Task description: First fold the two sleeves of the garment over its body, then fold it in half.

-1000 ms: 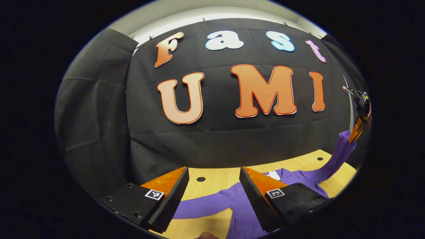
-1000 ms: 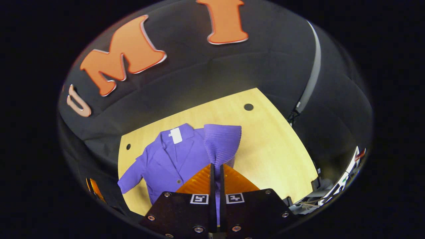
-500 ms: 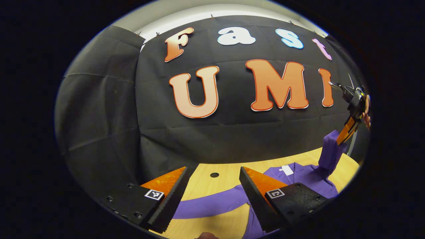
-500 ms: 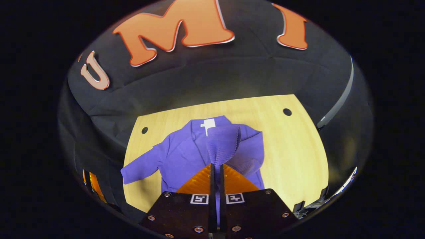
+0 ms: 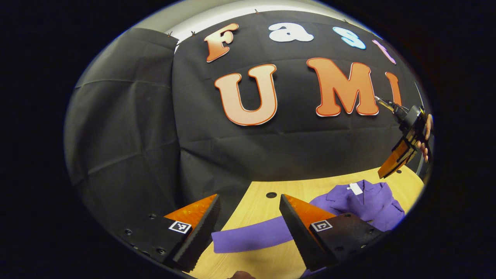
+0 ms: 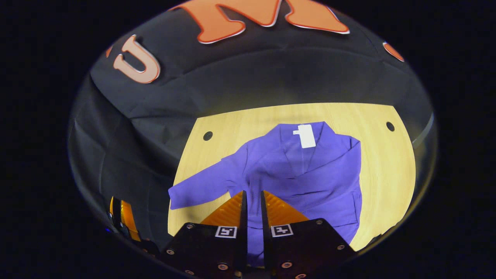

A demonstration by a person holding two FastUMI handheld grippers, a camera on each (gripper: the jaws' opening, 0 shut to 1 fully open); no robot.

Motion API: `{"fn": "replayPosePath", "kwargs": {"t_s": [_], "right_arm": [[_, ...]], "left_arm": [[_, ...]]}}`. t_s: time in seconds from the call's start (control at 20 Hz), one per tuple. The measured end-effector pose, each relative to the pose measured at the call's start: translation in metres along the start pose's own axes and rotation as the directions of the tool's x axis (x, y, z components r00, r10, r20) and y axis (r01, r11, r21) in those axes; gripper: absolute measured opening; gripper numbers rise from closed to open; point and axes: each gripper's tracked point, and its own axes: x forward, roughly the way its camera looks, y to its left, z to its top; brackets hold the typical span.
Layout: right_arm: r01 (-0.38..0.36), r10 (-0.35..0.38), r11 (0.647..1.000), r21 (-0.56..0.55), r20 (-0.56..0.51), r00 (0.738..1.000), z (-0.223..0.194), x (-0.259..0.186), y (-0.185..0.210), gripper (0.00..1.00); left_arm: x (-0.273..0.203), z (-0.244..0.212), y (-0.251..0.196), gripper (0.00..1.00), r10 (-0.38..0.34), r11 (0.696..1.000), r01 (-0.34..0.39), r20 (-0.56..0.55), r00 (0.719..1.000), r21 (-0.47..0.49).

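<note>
Now | right gripper parted a crack, empty, above garment on table | one sleeve lies over body | left gripper wide open over flat sleeve at 6 o'clock, ready to grab.

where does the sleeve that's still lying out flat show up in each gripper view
Left gripper view: the sleeve lies low in the middle, between that gripper's own fingers.
Right gripper view: the sleeve reaches out left of the garment's body, lower left.
Shared landmark: the white tag at the collar.
</note>
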Motion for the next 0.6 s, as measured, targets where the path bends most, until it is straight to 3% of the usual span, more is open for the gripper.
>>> {"fn": "replayPosePath", "kwargs": {"t_s": [0.15, 0.25, 0.3, 0.35, 0.4, 0.45, 0.5, 0.6], "right_arm": [[-0.011, 0.012, 1.000, -0.013, 0.066, 0.998, 0.014, -0.010, 0.001, 0.26], [-0.004, 0.007, 1.000, -0.024, 0.141, 0.990, 0.031, -0.026, -0.008, 0.39], [0.006, -0.001, 1.000, -0.029, 0.174, 0.985, 0.038, -0.032, -0.015, 0.60], [0.018, -0.010, 0.999, -0.037, 0.206, 0.978, 0.041, -0.040, -0.020, 0.56], [0.035, -0.023, 0.998, -0.044, 0.242, 0.970, 0.047, -0.050, -0.026, 0.64], [0.054, -0.038, 0.997, -0.051, 0.276, 0.960, 0.052, -0.063, -0.032, 0.60], [0.075, -0.053, 0.996, -0.056, 0.313, 0.948, 0.058, -0.074, -0.037, 0.78], [0.117, -0.085, 0.991, -0.063, 0.380, 0.921, 0.063, -0.097, -0.049, 0.87]], "left_arm": [[0.011, -0.009, 0.010, 0.96, 0.017, 1.000, -0.017, -0.026, 1.000, 0.013], [0.021, -0.011, 0.016, 0.96, 0.021, 1.000, -0.021, -0.052, 0.998, 0.008], [0.027, -0.013, 0.018, 0.95, 0.018, 1.000, -0.018, -0.069, 0.997, 0.000], [0.032, -0.017, 0.021, 0.96, 0.021, 1.000, -0.022, -0.091, 0.996, -0.006], [0.037, -0.021, 0.024, 0.96, 0.017, 1.000, -0.018, -0.117, 0.993, -0.013], [0.042, -0.025, 0.027, 0.96, 0.016, 1.000, -0.019, -0.141, 0.990, -0.019], [0.048, -0.028, 0.029, 0.96, 0.011, 1.000, -0.016, -0.168, 0.986, -0.027], [0.061, -0.041, 0.032, 1.00, 0.002, 0.999, -0.013, -0.229, 0.973, -0.047]]}}
